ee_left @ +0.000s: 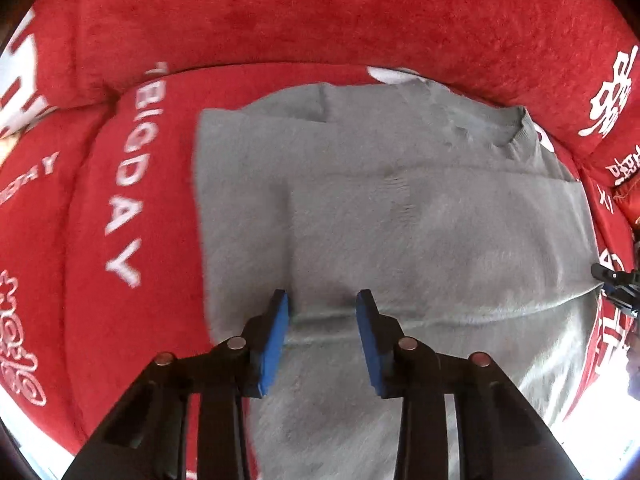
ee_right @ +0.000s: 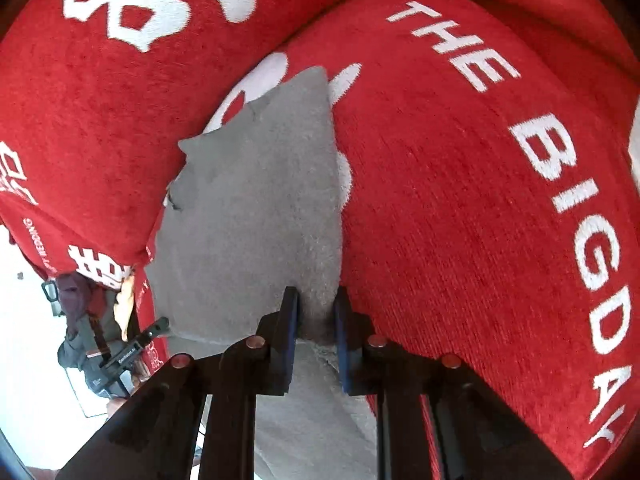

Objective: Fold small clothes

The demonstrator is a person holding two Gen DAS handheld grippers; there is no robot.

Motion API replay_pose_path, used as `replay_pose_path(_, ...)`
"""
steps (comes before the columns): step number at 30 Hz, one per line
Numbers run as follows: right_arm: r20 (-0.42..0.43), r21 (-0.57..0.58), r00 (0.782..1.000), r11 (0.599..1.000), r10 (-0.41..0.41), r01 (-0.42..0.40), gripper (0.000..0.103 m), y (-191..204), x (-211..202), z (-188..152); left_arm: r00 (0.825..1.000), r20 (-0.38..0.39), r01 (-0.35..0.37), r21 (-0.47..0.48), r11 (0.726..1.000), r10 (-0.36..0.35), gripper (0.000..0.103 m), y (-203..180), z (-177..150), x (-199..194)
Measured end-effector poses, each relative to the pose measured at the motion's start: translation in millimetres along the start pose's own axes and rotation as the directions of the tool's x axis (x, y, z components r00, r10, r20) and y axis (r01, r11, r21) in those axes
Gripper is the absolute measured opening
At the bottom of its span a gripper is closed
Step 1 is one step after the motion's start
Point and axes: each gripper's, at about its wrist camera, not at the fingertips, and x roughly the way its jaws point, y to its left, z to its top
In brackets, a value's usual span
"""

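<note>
- A grey knit garment (ee_left: 400, 208) lay spread on a red sofa cover (ee_left: 320, 12) printed with white lettering; it sat on the seat cushion, with its ribbed collar (ee_left: 524, 136) towards the backrest.
- The left wrist view looked straight down on the garment and showed most of it: a folded layer with a straight edge on the left, and a hem line running across between the tool's fingers.
- The left tool (ee_left: 323, 322) stood with its blue pads (ee_left: 276, 340) apart over that hem; grey fabric lay between them, but the pads were not seen pressing on it.
- The right wrist view showed only a narrow, pointed part of the garment (ee_right: 264, 200), next to the words "THE BIG DAY" (ee_right: 560, 184) on the cushion.
- The right tool (ee_right: 318, 312) was clenched on a bunched ridge of grey fabric, with both pads against it.
- Only the right view showed the person (ee_right: 88, 332) at lower left, blurred, with the left tool (ee_right: 136, 344) below them.
- In the left view, the tip of the right tool (ee_left: 616, 288) was visible at the far right edge, beside the garment.
</note>
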Motion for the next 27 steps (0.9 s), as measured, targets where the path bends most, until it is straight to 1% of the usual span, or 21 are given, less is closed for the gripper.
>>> replay_pose_path(1,0.0,0.005,1.0,1.0,0.009,-0.009,0.018,-0.1,-0.9,-0.3,1.0,0.012,-0.024,-0.017,1.0,0.024,0.041,5.2,-3.4,-5.4)
replay_pose_path(2,-0.004,0.01,1.0,1.0,0.022,-0.022,0.018,-1.0,-0.3,-0.8,0.999,0.01,-0.032,-0.039,0.999,0.032,0.051,11.0,-5.1,-8.5)
replay_pose_path(3,-0.008,0.01,1.0,1.0,0.024,-0.024,0.02,-0.7,0.7,-0.8,0.999,0.001,-0.036,-0.073,0.997,0.036,0.084,18.4,-6.3,-10.6)
replay_pose_path(4,-0.013,0.004,1.0,1.0,0.023,-0.023,0.023,-0.2,2.7,-1.0,0.999,0.015,-0.037,-0.104,0.994,0.039,0.096,26.7,-7.0,-12.1)
replay_pose_path(5,-0.012,0.0,1.0,1.0,0.019,-0.019,0.023,0.2,3.0,-1.2,0.999,0.036,-0.027,-0.12,0.992,0.031,0.096,32.5,-7.0,-14.5)
replay_pose_path(7,-0.013,0.003,1.0,1.0,0.024,-0.024,0.027,1.0,3.9,-1.9,1.0,0.018,-0.018,-0.138,0.99,0.02,0.096,41.8,1.3,-7.3)
replay_pose_path(9,-0.02,0.003,0.999,0.999,0.035,-0.035,0.039,0.8,4.3,-3.3,1.0,0.001,0.013,-0.152,0.988,-0.013,0.096,43.9,7.2,2.1)
replay_pose_path(11,-0.033,-0.007,0.999,1.0,0.021,-0.021,0.04,3.1,8.1,-4.4,0.999,-0.026,0.031,-0.146,0.989,-0.035,0.095,43.9,10.1,13.5)
replay_pose_path(12,-0.041,-0.012,0.999,1.0,0.004,-0.004,0.037,5.3,8.5,-3.5,0.999,-0.036,0.028,-0.136,0.99,-0.033,0.085,41.3,11.5,19.2)
replay_pose_path(13,-0.048,-0.018,0.999,1.0,-0.014,0.013,0.03,7.9,8.2,-2.4,0.999,-0.041,0.026,-0.124,0.992,-0.031,0.063,39.0,12.0,22.2)
replay_pose_path(14,-0.056,-0.031,0.998,0.999,-0.018,0.017,0.018,11.8,6.8,-1.3,0.998,-0.044,0.044,-0.115,0.992,-0.049,0.059,36.4,12.0,24.3)
replay_pose_path(16,-0.052,-0.085,0.996,0.994,-0.066,0.062,0.018,17.6,3.7,-0.5,0.999,-0.016,0.027,-0.11,0.994,-0.029,0.059,33.8,9.8,22.3)
replay_pose_path(17,-0.065,-0.093,0.994,0.992,-0.091,0.085,0.018,15.1,6.5,0.5,1.0,-0.009,0.019,-0.108,0.994,-0.02,0.059,31.8,8.5,22.6)
replay_pose_path(18,-0.076,-0.082,0.992,0.992,-0.098,0.091,0.018,11.5,9.8,1.2,1.0,-0.001,0.011,-0.108,0.994,-0.011,0.06,30.4,6.3,21.4)
replay_pose_path(20,-0.069,-0.067,0.994,0.994,-0.087,0.082,0.019,9.4,11.2,2.4,1.0,-0.001,-0.021,-0.1,0.995,0.021,0.06,26.7,2.6,17.4)
replay_pose_path(21,-0.063,-0.069,0.995,0.994,-0.083,0.079,0.024,10.2,9.5,1.6,0.999,-0.004,-0.053,-0.085,0.995,0.053,0.06,23.5,0.0,14.1)
replay_pose_path(22,-0.05,-0.072,0.995,0.994,-0.085,0.081,0.026,12.9,7.1,-0.9,0.998,-0.003,-0.07,-0.074,0.995,0.07,0.06,20.6,-0.8,12.6)
replay_pose_path(24,-0.037,-0.072,0.993,0.992,-0.11,0.107,0.038,15.6,3.1,-6.1,0.995,-0.007,-0.099,-0.058,0.993,0.098,0.06,17.0,-8.1,6.8)
replay_pose_path(25,-0.03,-0.072,0.992,0.99,-0.123,0.121,0.04,16.8,0.6,-9.4,0.995,-0.011,-0.104,-0.059,0.993,0.104,0.06,16.7,-10.9,4.8)
replay_pose_path(27,-0.015,-0.084,0.988,0.985,-0.152,0.15,0.041,21.8,-5.3,-19.2,0.993,-0.019,-0.116,-0.072,0.991,0.115,0.06,15.8,-18.3,-0.9)
